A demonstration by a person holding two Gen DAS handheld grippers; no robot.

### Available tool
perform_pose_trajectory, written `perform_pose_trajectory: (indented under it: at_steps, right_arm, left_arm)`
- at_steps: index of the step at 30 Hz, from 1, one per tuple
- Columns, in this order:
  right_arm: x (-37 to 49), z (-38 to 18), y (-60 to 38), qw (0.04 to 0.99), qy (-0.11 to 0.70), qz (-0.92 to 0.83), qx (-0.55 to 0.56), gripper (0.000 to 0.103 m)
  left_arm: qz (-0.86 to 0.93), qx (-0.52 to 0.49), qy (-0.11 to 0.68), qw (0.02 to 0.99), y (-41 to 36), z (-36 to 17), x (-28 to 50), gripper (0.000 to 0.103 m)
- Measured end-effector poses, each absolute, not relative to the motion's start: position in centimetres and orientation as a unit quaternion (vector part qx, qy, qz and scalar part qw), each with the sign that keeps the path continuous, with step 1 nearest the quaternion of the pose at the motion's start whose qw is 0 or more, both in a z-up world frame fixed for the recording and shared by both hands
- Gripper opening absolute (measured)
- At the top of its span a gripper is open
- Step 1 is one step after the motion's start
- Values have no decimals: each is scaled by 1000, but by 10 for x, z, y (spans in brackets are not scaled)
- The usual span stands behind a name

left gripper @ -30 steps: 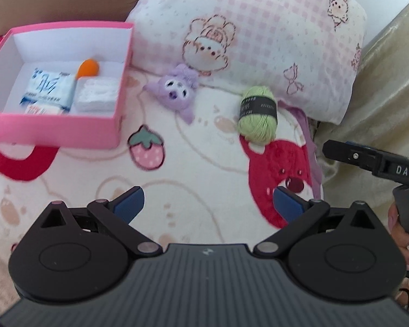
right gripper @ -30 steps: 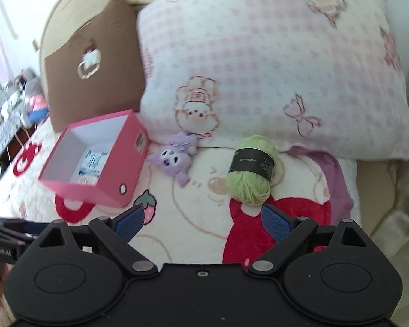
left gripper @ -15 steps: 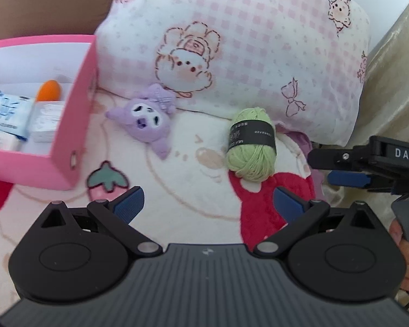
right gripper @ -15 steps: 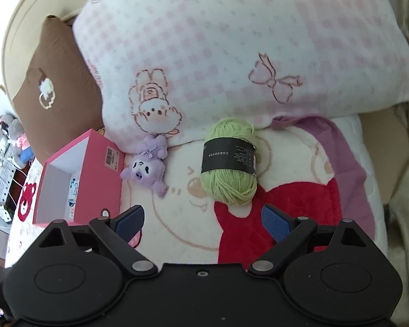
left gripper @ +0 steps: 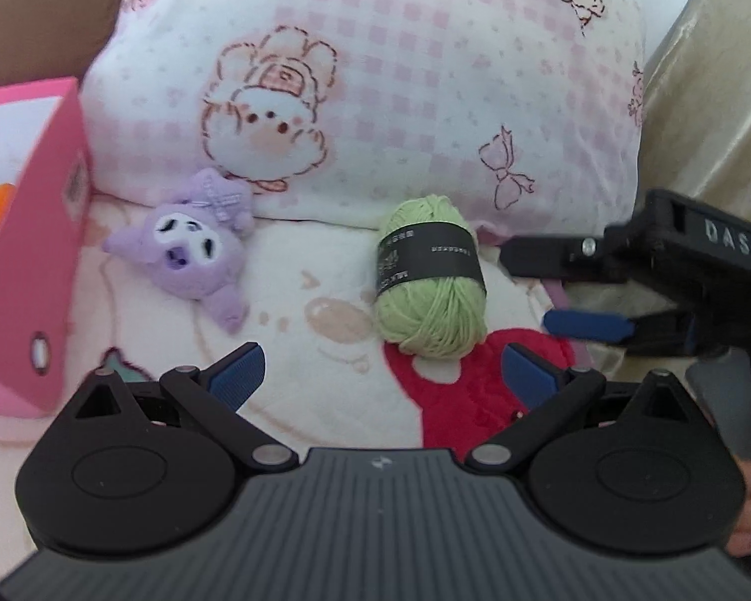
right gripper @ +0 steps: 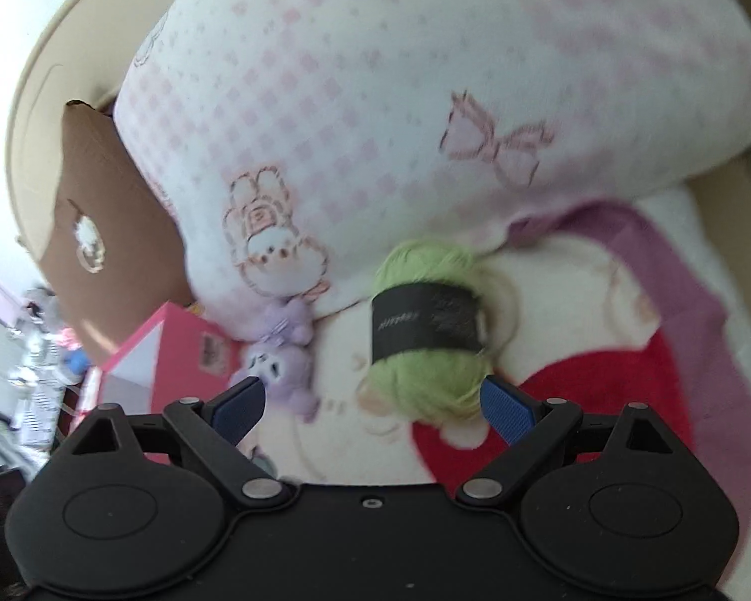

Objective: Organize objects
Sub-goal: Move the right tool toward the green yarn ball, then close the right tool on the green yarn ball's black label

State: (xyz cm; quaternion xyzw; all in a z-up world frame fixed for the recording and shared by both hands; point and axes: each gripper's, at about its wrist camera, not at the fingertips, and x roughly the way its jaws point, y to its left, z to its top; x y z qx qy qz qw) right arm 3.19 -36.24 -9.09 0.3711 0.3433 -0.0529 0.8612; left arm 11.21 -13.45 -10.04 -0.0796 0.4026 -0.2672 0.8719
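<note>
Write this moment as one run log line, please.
right tool: open, near green yarn ball | left tool: open, idle | purple plush: beside pink box

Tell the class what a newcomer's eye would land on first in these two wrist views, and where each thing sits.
First comes the green ball of yarn with a black paper band, lying mid-bed against the pink-checked cartoon pillow, with the open right gripper close before it. To its left lies a small purple plush toy, beside the bright pink cardboard box at the left edge.
</note>
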Motion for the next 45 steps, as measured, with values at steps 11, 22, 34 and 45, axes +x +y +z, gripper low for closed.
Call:
perform_pose_trajectory:
  at_steps: [11,22,34,45]
  right_arm:
    - [37,-114,-376,858,335,-72,382,95]
    - [62,-130,-371,863,352,-80,354,93]
    - [66,-130,-390,865,300,-98,391,86]
    - [78,-139,-389,861,322,-91,383,63]
  left_arm:
    - [-291,-83,401,865,-173,-134,135,102]
    - [-300,-66,401,863,-185,-149,145,102]
    - [-303,-93,402,859,-180,-150,168,102]
    - [-303,-133,401,854,-189,-163,175,99]
